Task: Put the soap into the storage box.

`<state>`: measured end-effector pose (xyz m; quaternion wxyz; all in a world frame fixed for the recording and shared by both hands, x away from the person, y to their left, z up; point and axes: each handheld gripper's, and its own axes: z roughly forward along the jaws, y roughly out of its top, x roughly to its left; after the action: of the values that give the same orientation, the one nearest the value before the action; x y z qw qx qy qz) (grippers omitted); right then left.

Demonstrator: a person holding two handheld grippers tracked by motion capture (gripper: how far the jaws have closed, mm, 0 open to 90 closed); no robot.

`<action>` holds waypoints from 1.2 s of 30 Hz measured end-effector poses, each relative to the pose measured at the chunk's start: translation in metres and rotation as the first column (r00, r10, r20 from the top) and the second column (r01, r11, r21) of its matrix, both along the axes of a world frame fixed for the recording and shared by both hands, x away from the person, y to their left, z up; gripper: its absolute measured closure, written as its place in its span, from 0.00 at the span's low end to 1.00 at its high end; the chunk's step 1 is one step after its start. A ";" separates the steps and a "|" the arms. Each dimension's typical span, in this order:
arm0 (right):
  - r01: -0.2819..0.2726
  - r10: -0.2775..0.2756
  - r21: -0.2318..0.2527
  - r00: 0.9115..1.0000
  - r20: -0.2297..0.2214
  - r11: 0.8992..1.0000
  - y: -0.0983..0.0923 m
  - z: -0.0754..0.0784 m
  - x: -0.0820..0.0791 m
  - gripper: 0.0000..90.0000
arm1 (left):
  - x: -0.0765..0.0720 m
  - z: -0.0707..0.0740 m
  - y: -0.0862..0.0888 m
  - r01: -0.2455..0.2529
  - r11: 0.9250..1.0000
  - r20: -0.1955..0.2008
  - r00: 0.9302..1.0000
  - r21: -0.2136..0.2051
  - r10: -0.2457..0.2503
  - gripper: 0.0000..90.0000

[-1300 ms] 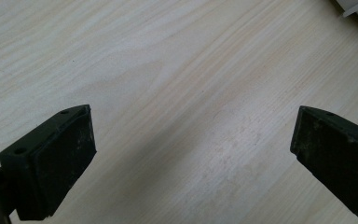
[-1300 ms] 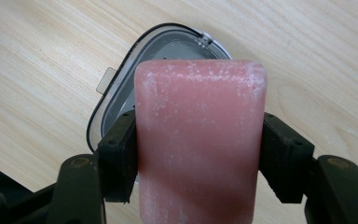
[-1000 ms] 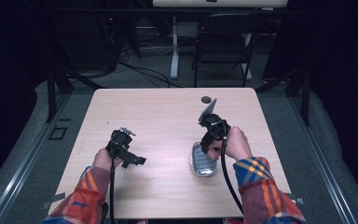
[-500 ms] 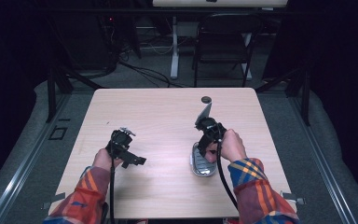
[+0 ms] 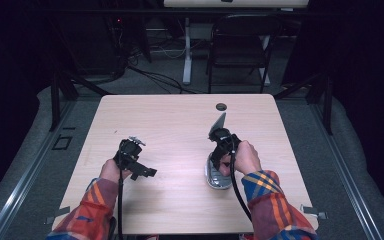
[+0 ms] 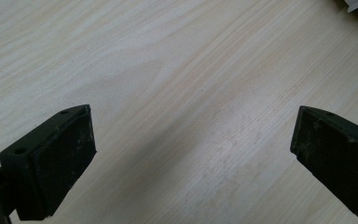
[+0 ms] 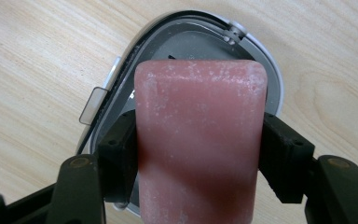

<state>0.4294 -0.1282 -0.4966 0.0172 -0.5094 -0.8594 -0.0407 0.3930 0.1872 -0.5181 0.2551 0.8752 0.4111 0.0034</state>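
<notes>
Clamped in the right gripper (image 7: 200, 154), a pink soap bar (image 7: 199, 135) sits squarely between the two black jaws, their pads pressed to its sides. Directly beyond it, an oval grey soap case (image 7: 256, 60) lies open on the wooden table (image 5: 180, 120). Well off to one side, the left gripper (image 6: 191, 158) rests with jaws spread wide over bare wood.

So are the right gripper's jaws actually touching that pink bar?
Touching. The right gripper view shows the right gripper with both jaws pressed against the sides of the pink bar, above the open case.
</notes>
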 end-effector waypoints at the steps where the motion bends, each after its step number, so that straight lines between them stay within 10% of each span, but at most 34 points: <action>1: -0.010 0.010 -0.016 1.000 -0.020 1.000 0.000 0.001 0.001 0.41 | 0.000 0.000 0.000 0.001 1.000 -0.001 1.000 0.001 -0.001 0.00; 21: 0.002 0.000 0.043 0.999 -0.044 0.999 -0.010 0.007 -0.005 0.40 | 0.000 0.000 0.000 0.004 1.000 -0.003 1.000 0.003 -0.004 0.00; 36: -0.036 0.031 0.087 0.998 0.057 0.996 -0.023 0.027 -0.014 0.40 | 0.000 -0.001 -0.001 0.002 1.000 -0.005 1.000 0.004 -0.002 0.00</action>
<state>0.4150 -0.1515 -0.4700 0.0164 -0.4924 -0.8653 -0.0925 0.3927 0.1864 -0.5191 0.2523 0.8762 0.4107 0.0015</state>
